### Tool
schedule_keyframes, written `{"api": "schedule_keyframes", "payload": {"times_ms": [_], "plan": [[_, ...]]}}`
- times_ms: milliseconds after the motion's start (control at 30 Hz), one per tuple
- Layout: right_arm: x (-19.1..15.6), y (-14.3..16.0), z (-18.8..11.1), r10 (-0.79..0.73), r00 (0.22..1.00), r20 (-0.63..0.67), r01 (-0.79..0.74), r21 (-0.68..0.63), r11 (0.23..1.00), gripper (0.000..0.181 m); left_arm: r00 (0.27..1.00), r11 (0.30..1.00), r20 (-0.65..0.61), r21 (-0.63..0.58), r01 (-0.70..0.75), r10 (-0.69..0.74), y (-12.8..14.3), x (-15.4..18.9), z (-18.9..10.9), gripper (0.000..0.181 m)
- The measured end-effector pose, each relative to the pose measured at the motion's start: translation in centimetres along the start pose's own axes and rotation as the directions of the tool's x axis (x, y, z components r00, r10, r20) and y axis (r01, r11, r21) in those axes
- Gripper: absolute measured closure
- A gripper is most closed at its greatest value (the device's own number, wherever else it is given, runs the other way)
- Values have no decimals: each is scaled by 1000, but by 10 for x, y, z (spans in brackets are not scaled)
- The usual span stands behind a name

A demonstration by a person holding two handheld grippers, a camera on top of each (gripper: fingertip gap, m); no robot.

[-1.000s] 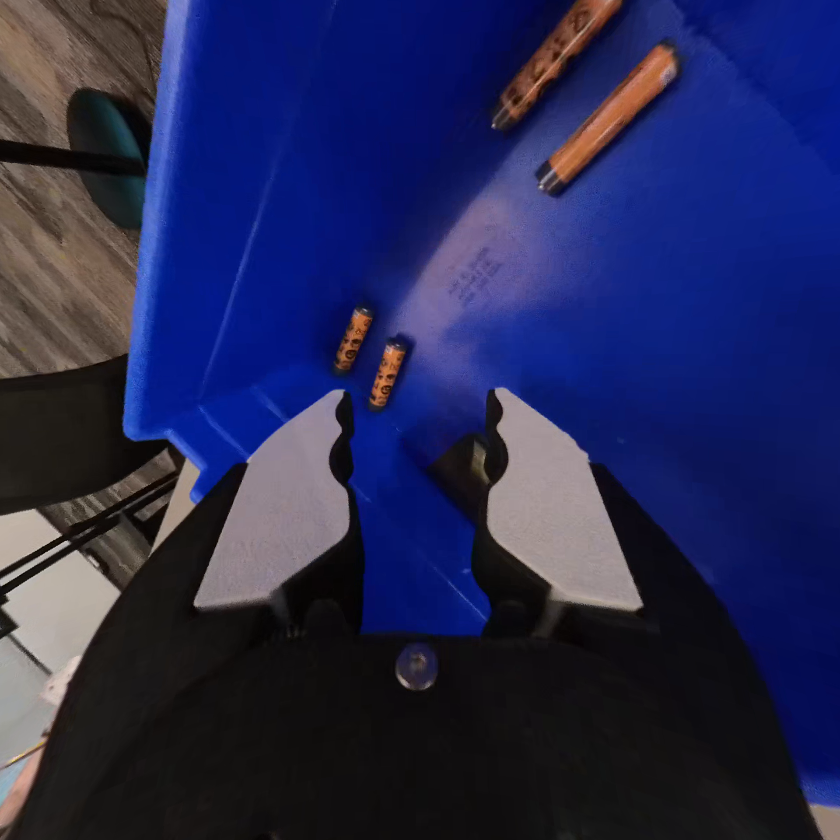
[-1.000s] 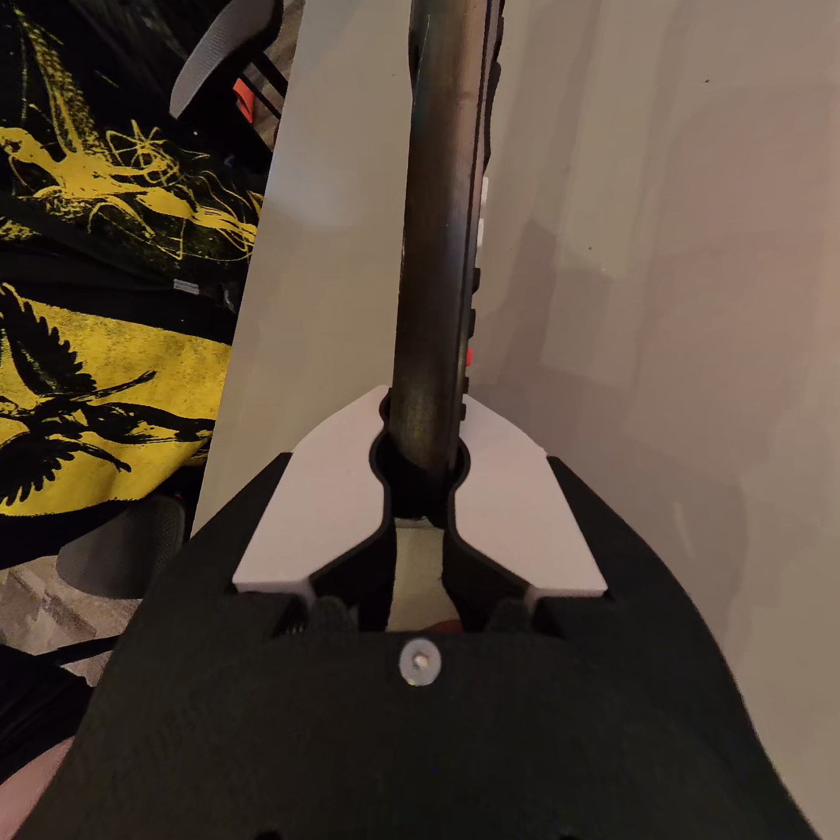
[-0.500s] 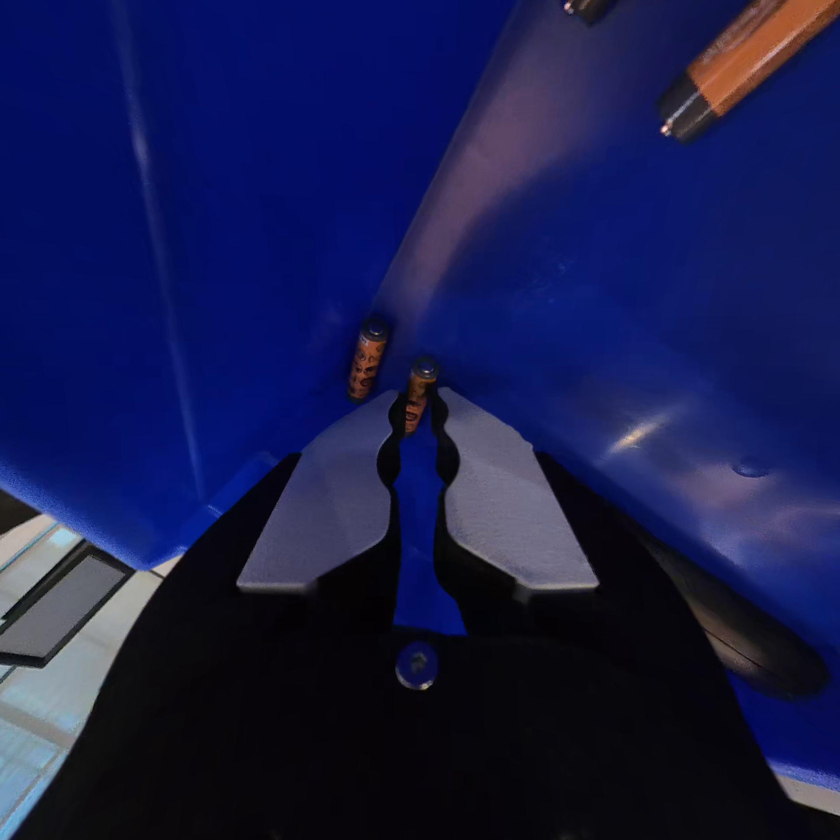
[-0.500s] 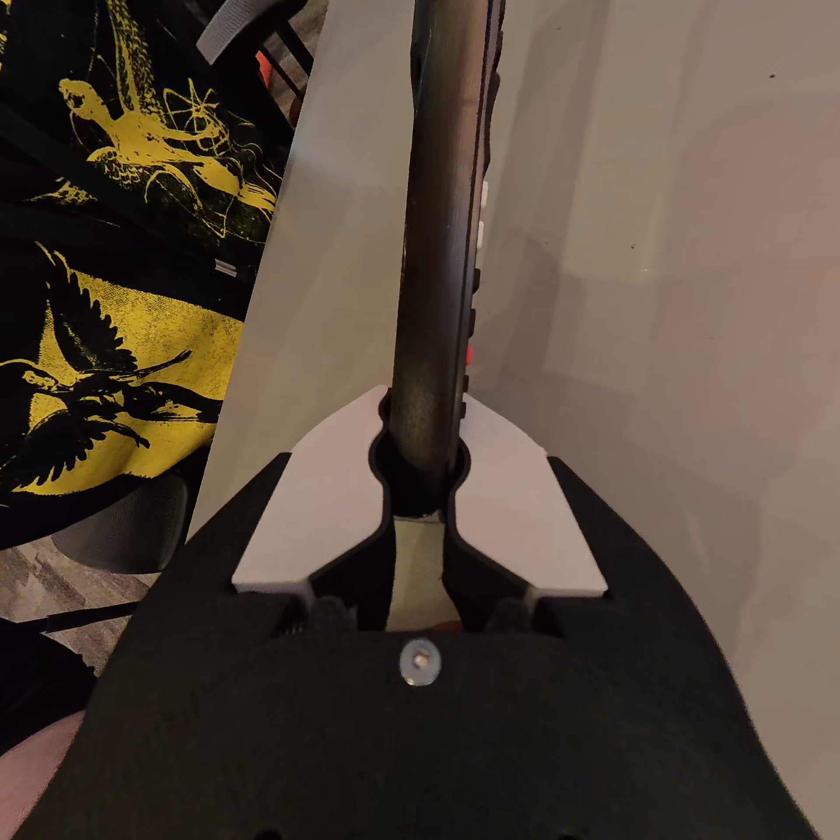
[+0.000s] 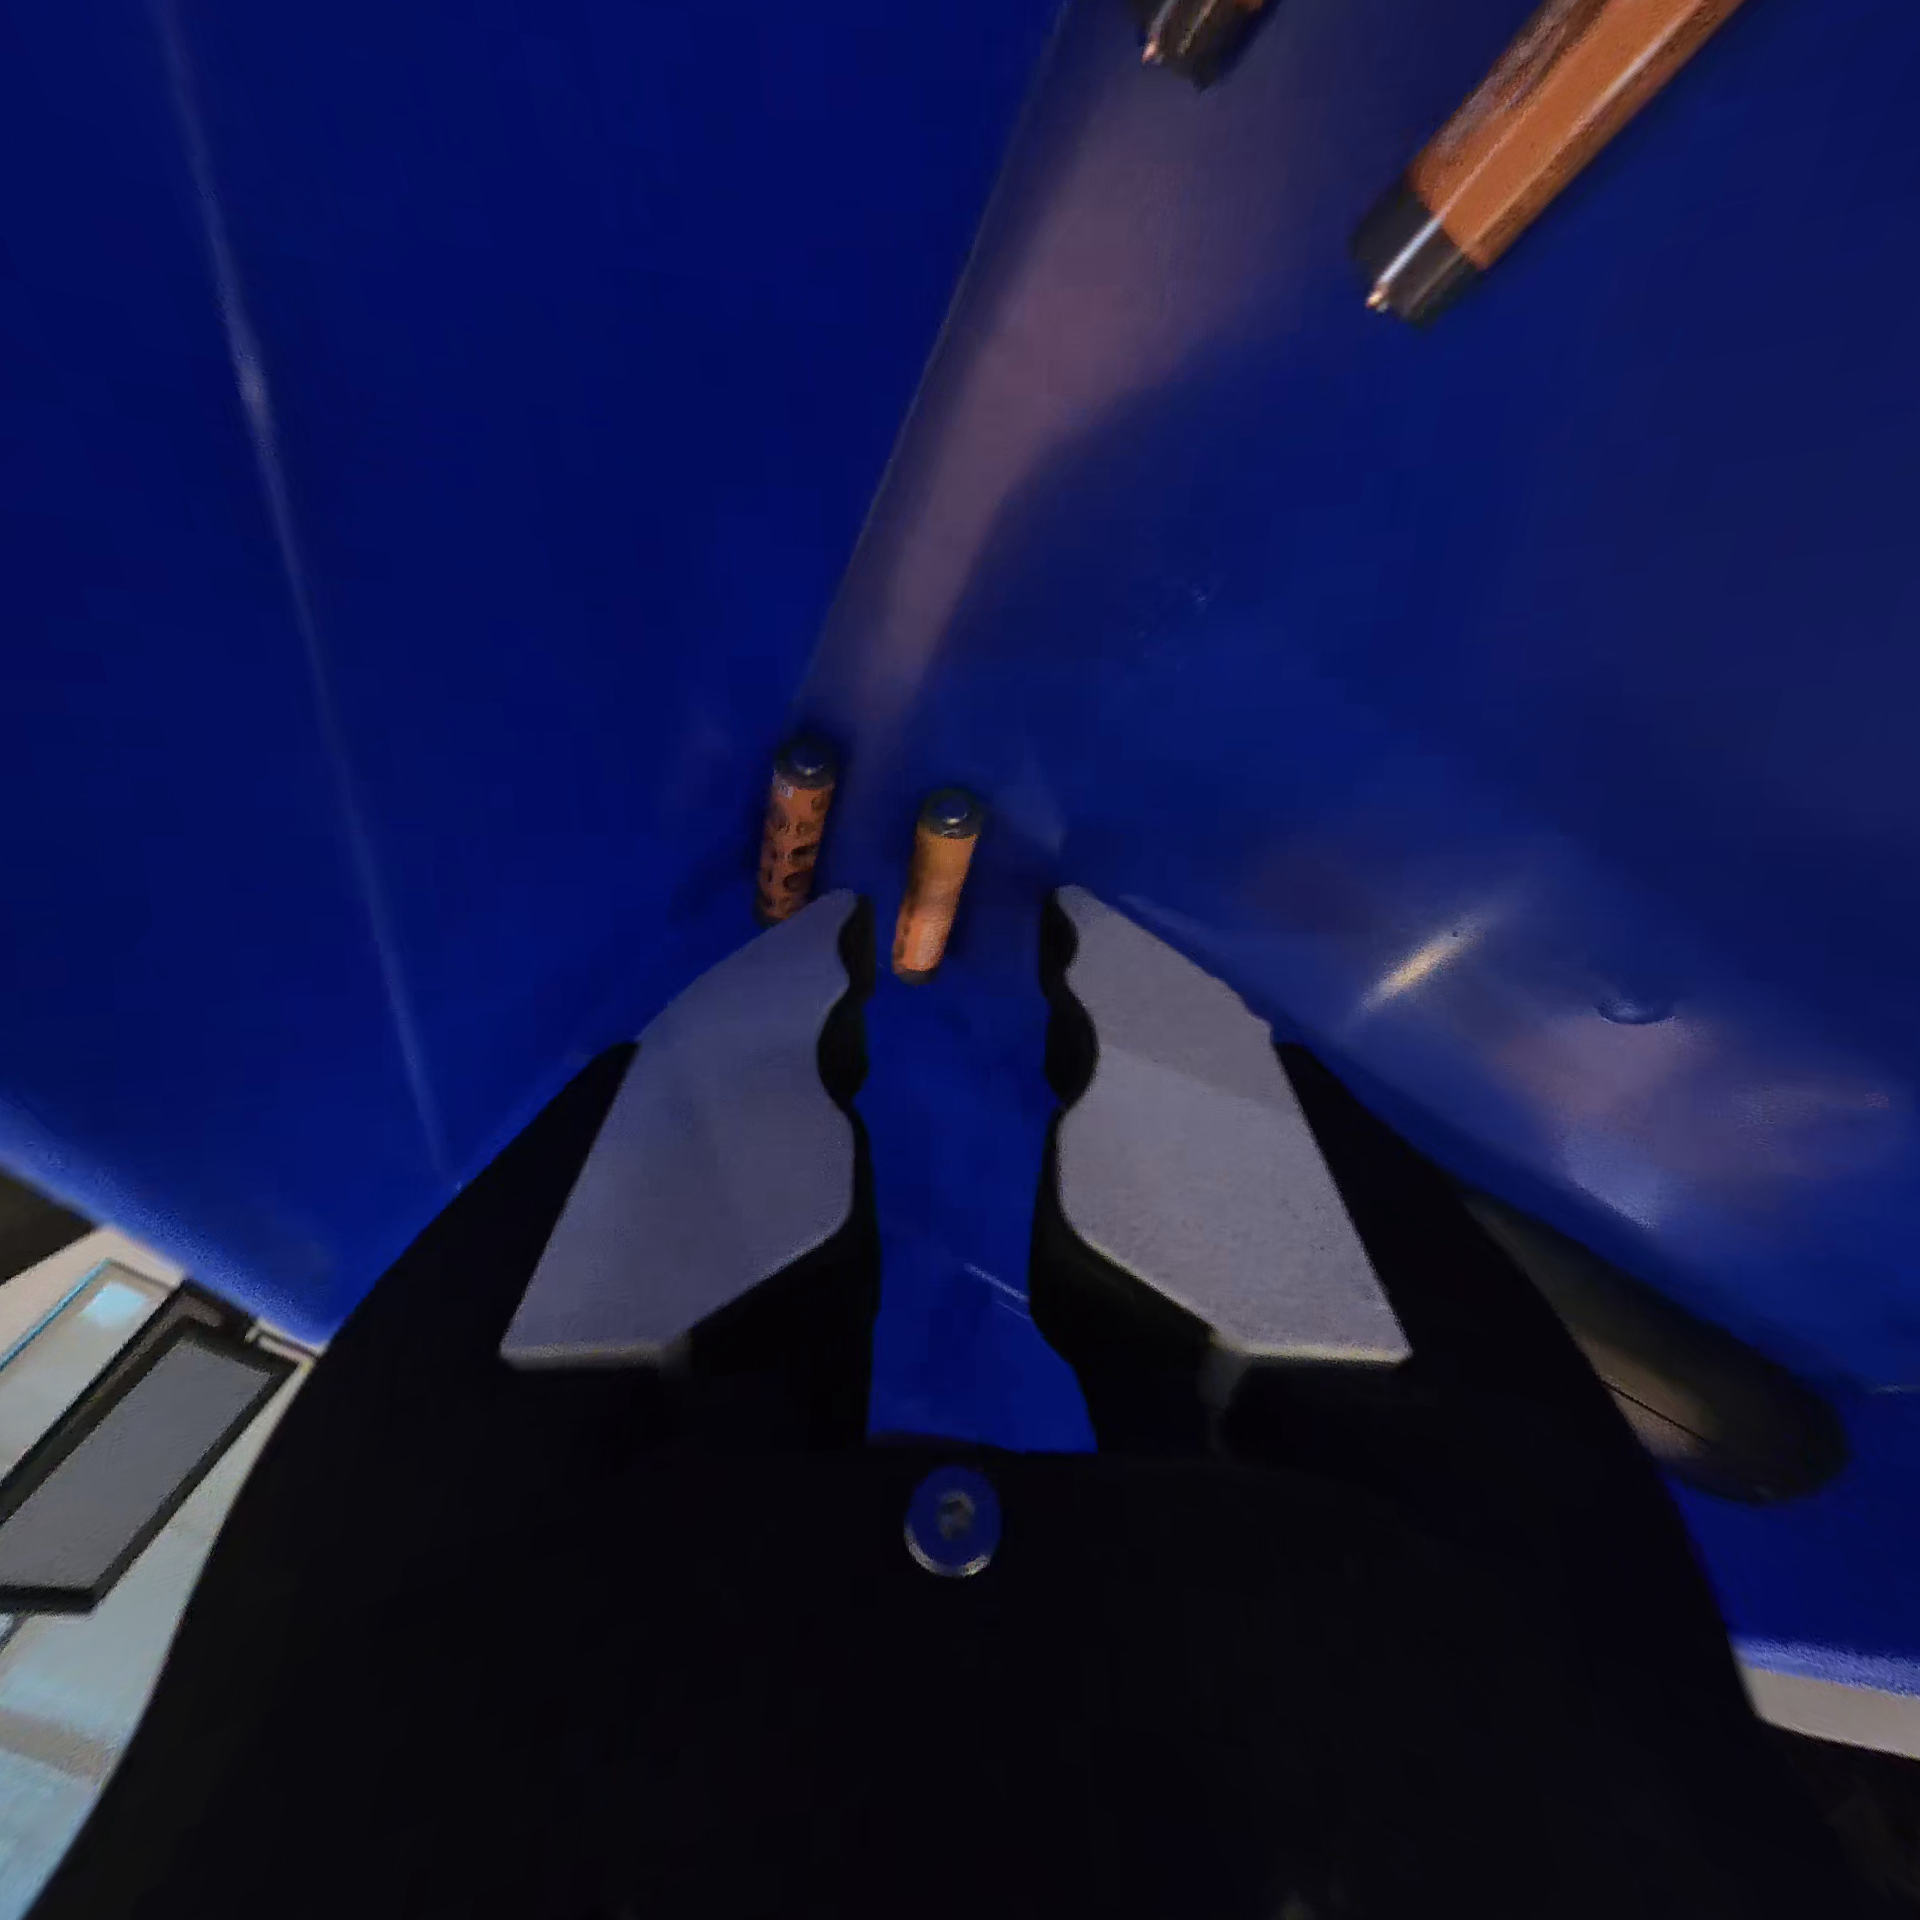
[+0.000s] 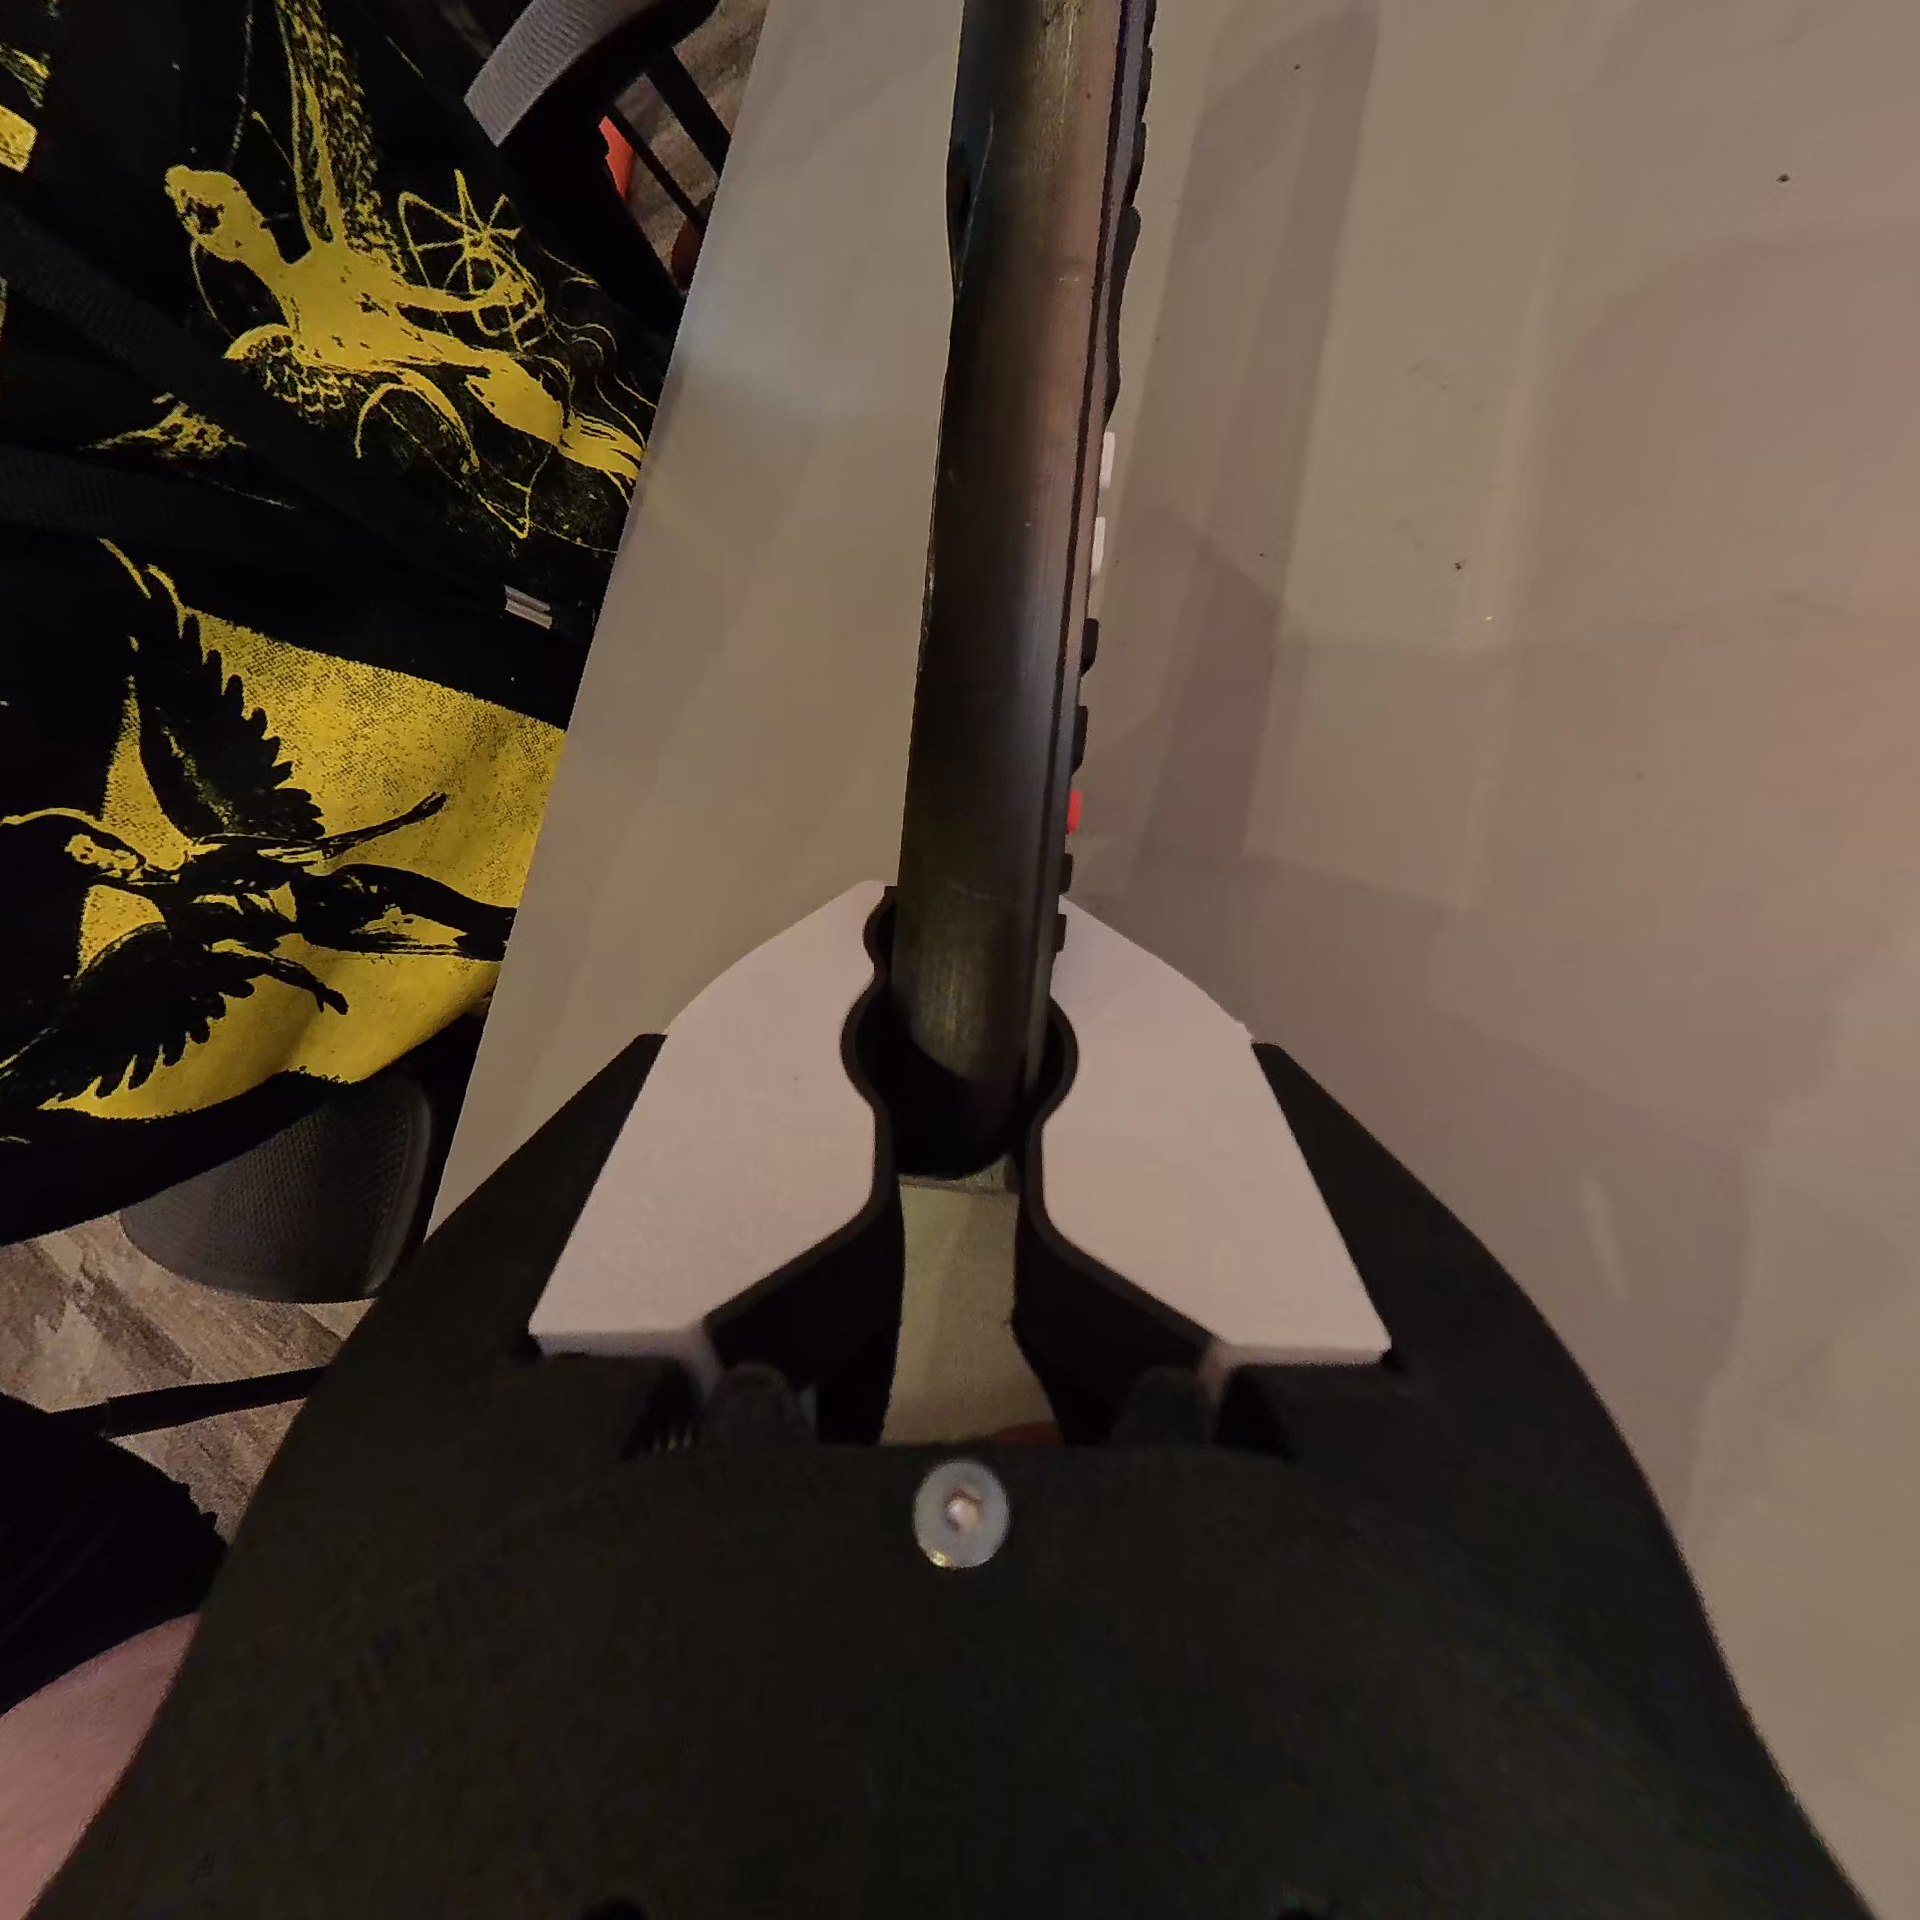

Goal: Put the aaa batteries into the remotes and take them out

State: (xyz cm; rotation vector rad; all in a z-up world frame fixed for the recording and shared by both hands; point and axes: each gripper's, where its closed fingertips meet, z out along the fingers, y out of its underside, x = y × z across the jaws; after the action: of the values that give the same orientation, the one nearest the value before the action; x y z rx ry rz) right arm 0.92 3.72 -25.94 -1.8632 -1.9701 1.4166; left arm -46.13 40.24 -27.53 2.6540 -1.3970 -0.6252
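In the left wrist view my left gripper (image 5: 951,909) is open inside a blue bin (image 5: 520,520), low in its corner. A small orange AAA battery (image 5: 932,883) lies just ahead of the gap between the fingertips, nearer the left finger, not gripped. A second patterned orange battery (image 5: 795,831) lies beside it, just past the left fingertip. Two larger orange batteries (image 5: 1538,135) lie farther off on the bin floor at the top right. In the right wrist view my right gripper (image 6: 971,925) is shut on a black remote (image 6: 1023,520), held on edge above the white table (image 6: 1507,727), buttons facing right.
A dark rounded object (image 5: 1704,1392) lies in the bin at the lower right of the left gripper. A person in a black and yellow printed shirt (image 6: 260,623) is at the table's left edge (image 6: 623,623), by a chair (image 6: 281,1195). Left tips to right tips: about 60 cm.
My left gripper had closed around the near battery half a second ago; it has opened again and the battery lies loose ahead of it. The right gripper still holds the remote, nearly unmoved.
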Motion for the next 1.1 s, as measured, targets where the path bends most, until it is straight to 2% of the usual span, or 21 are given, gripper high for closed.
{"api": "schedule_keyframes", "payload": {"times_ms": [67, 167, 267, 333, 433, 500, 567, 633, 700, 767, 867, 900, 967, 1033, 1100], "plan": [[0, 0, 0, -1, 1000, 3, 1, -1, 1000, 161, 999, 999, -14, 5, -52, 52, -4, 4, 2, 170], [-1, 0, -1, -2, 1000, 11, 2, 2, 1000, 161, 995, 995, -9, -8, -99, 99, -3, 4, 1, 171], [1, -1, -2, 10, 1000, 8, -10, 13, 1000, 161, 995, 993, 9, 67, -95, 95, -7, 8, -10, 171], [4, -2, -3, 38, 999, 3, -38, 19, 999, 161, 997, 987, 18, 145, -73, 71, -8, 16, -34, 170], [5, -2, -4, 49, 999, 3, -49, 26, 998, 161, 996, 955, 47, 285, -85, 74, -6, 47, -86, 170], [4, -1, -3, 41, 999, 3, -41, 12, 999, 161, 991, 921, 77, 367, -133, 112, -3, 82, -126, 171], [3, -1, -2, 38, 999, 5, -38, 10, 999, 162, 986, 856, 69, 489, -166, 151, -11, 132, -165, 171], [3, -1, -2, 38, 999, 6, -38, 11, 999, 161, 973, 784, 54, 583, -214, 225, -28, 195, -197, 171], [3, -1, -2, 35, 999, 5, -35, 10, 999, 162, 971, 746, -3, 641, -181, 238, -55, 258, -216, 171], [3, 0, -2, 31, 1000, 5, -31, 7, 999, 161, 945, 733, -26, 638, -235, 326, -79, 319, -216, 171], [3, 0, -2, 29, 1000, 3, -29, 6, 1000, 161, 892, 724, -95, 626, -292, 442, -107, 390, -209, 171], [3, 0, -2, 30, 1000, 2, -30, 7, 1000, 161, 884, 717, -76, 618, -321, 461, -116, 401, -205, 171], [2, 0, -2, 25, 1000, 2, -25, 6, 1000, 162, 863, 729, -114, 595, -338, 493, -126, 419, -196, 171], [1, 1, -1, 15, 1000, 5, -15, -1, 1000, 162, 843, 726, -92, 564, -394, 530, -129, 427, -185, 171], [1, 1, -1, 16, 1000, 6, -16, 0, 1000, 162, 841, 725, -118, 579, -373, 528, -133, 432, -182, 171]]}}
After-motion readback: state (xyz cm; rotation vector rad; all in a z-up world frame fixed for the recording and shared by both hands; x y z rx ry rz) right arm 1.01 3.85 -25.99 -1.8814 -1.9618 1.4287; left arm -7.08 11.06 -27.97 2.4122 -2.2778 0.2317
